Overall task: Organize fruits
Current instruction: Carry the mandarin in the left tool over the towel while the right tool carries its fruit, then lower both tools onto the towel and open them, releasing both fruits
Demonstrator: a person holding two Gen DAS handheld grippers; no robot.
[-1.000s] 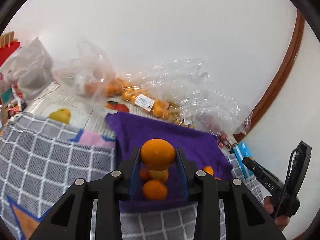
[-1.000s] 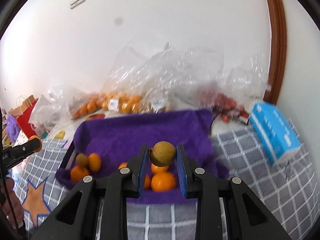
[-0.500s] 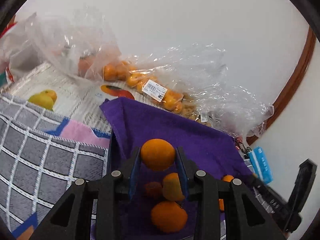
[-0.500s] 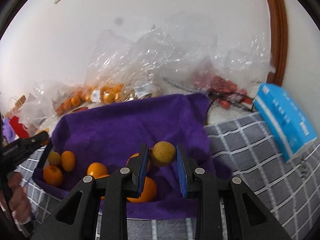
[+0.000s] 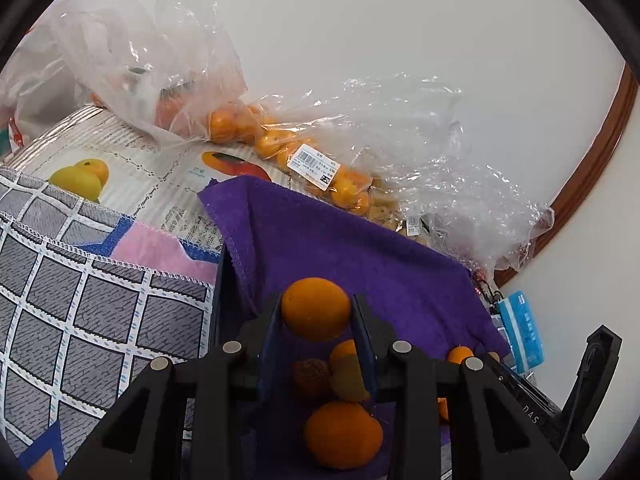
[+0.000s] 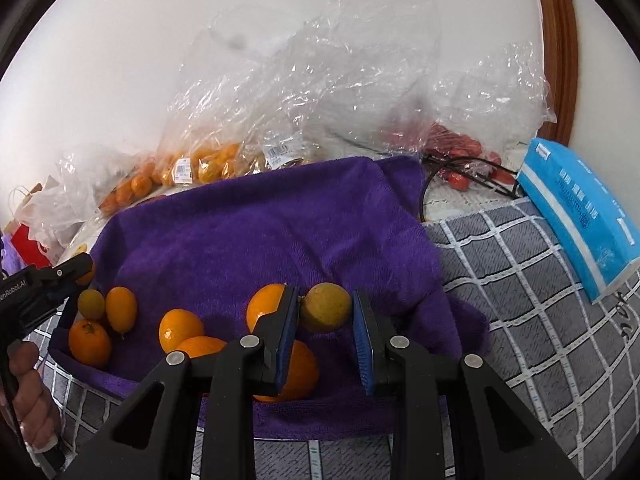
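My left gripper (image 5: 316, 312) is shut on an orange (image 5: 315, 307) and holds it above the purple towel (image 5: 360, 256) that lines a tray. Several oranges (image 5: 342, 438) lie on the towel below it. My right gripper (image 6: 325, 312) is shut on a yellow-green fruit (image 6: 326, 307) just above the towel (image 6: 260, 236). Several oranges (image 6: 180, 328) and small fruits (image 6: 120, 307) lie on the towel to its left. The left gripper also shows at the left edge of the right wrist view (image 6: 78, 270).
Clear plastic bags of oranges (image 5: 320, 168) and other fruit (image 6: 452, 148) lie along the wall behind the tray. A blue tissue pack (image 6: 576, 216) sits at the right. A grey checked cloth (image 5: 80, 300) covers the table around the tray.
Both grippers moved forward and lower over the purple towel, each still holding its fruit. The towel and loose oranges look larger and closer.
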